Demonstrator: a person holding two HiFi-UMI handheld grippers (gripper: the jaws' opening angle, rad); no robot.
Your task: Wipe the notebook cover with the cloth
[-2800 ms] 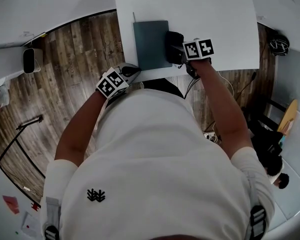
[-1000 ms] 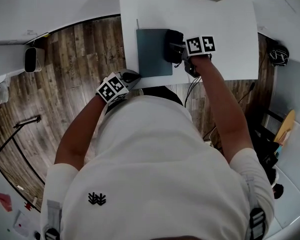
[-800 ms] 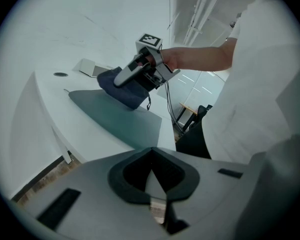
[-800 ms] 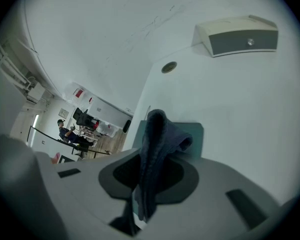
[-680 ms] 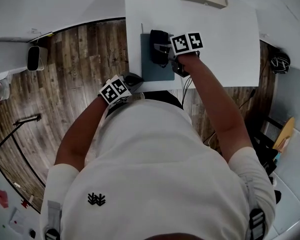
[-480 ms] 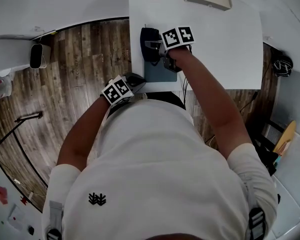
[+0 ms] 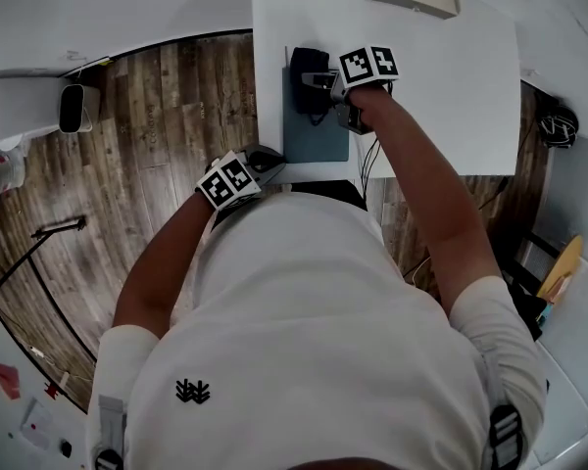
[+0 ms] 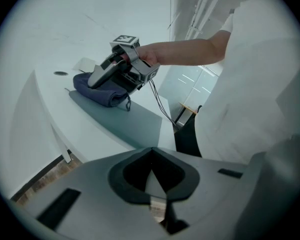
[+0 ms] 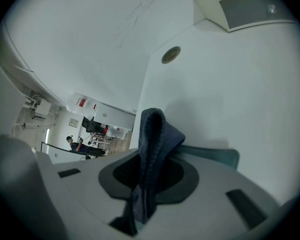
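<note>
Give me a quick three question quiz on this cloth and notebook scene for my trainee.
1. True or false: the left gripper holds the cloth.
2. Where does the cloth rest? A: on the notebook's far end. B: on the floor. C: on the beige box.
3. Fill in: the notebook lies on a ___ table.
Key: 1 false; 2 A; 3 white.
</note>
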